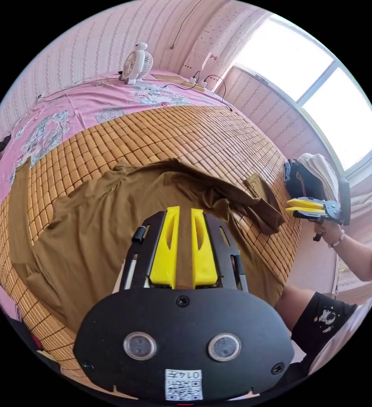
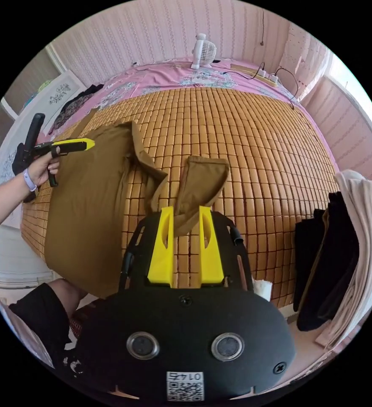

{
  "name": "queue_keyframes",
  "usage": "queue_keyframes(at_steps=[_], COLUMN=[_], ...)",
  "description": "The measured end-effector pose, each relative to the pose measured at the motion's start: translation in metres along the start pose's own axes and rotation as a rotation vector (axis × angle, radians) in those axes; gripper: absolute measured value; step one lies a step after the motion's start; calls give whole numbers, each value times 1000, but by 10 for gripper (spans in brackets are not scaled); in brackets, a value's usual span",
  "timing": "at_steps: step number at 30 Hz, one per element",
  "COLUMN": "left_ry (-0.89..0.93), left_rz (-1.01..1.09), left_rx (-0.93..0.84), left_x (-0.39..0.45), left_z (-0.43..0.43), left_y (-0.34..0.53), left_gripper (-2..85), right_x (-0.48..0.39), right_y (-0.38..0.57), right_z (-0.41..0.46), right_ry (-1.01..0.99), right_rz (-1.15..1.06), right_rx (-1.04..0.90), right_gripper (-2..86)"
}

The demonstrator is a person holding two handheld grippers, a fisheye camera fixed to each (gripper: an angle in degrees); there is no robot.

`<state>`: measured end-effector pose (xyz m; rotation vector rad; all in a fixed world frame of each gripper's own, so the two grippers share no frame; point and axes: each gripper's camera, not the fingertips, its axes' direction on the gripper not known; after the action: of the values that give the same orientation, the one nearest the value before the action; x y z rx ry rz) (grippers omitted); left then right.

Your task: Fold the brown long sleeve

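The brown long sleeve shirt is spread on a bamboo mat, and its lower part hangs over the bed's near edge. My left gripper is over the shirt's body with its jaws nearly together and brown cloth between them. In the right gripper view it pinches the raised edge of the shirt. My right gripper holds one sleeve, whose cuff stands up bunched between the jaws. That gripper sits at the end of the sleeve. The other sleeve lies stretched out flat.
A pile of dark and cream clothes sits at the mat's right edge. A white fan and a power strip stand on the pink sheet by the far wall. The person's knee is at the bed's edge.
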<state>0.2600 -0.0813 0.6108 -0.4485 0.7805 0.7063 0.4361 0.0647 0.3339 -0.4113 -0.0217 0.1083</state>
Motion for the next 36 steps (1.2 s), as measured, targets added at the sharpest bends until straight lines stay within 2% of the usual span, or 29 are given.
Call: queue_keyframes(at_steps=[3,7,12,16,18,20,26,29,31,34,36], left_ry=[9,-3,-50,-2,13,15,-29,-40,-75,-91,-82], left_rz=[20,46,91,78,76,76,102,128,132,100,91], left_rx=[-30,-108,-163,-171,-134,-108,-114,-170,-185,-109,-96], left_x=[7,18,28,25,25,23,21,27,32,35,35], left_z=[31,75,101,102,96,91,102,122,135,136,136], left_y=[-32,-65,-82,-93,-98,-105,-131,-140,-139,-133,-132], left_gripper=[57,58,49,51,51,50,57,62,59,50,39], right_x=[28,53,84,94,105,115,114,105,95,92,101], right_y=[4,19,75,83,84,91,137,147,152,169,186], right_z=[26,24,-63,-121,-127,-116,-62,-58,-59,-39,-40], right_ry=[-41,-171,-353,-209,8,109,118,-32,-49,43,34], right_rz=[212,325,491,551,547,580,601,595,555,551,624], right_rx=[-46,-61,15,157,226,207,16,24,37,-80,-111], right_gripper=[64,7,4,13,29,42,70,94,97,86,34])
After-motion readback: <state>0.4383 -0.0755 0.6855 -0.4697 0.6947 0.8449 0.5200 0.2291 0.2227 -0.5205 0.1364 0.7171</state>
